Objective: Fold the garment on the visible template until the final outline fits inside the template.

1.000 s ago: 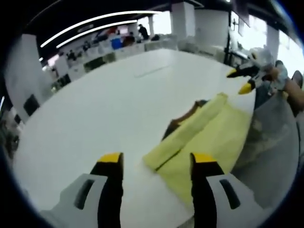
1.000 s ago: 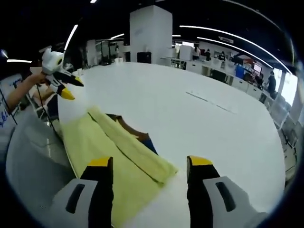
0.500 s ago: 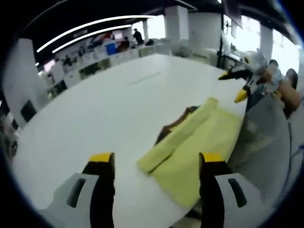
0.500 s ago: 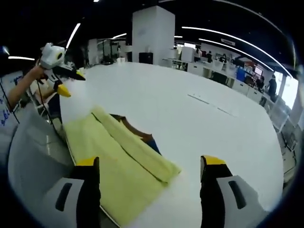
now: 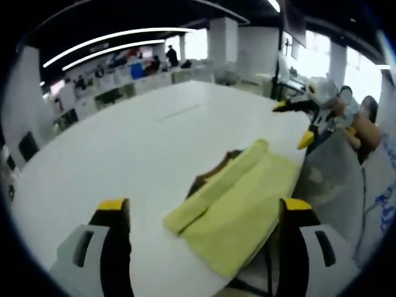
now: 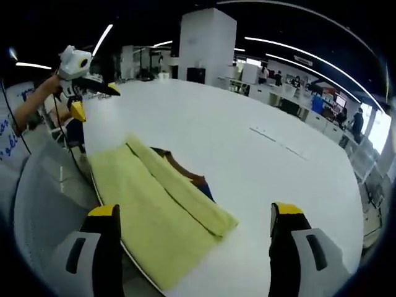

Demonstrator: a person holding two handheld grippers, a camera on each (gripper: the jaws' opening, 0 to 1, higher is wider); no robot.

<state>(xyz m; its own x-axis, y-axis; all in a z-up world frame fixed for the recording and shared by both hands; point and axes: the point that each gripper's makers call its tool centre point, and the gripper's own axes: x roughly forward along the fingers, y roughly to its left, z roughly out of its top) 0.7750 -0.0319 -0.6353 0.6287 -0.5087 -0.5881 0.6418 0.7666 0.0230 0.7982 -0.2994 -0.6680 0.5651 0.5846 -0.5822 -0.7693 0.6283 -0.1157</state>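
A folded pale-yellow cloth garment [image 5: 230,207] is seen lying at the near edge of a large white table [image 5: 124,154], over a dark template [image 5: 210,174] that is mostly hidden. The left gripper [image 5: 201,213] is held above it with yellow-tipped jaws spread wide and empty. The right gripper [image 6: 189,216] is likewise held spread and empty.

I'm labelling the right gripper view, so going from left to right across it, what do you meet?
Left gripper held up by a hand → folded yellow garment at the white table's edge → dark template peeking out beside its fold.
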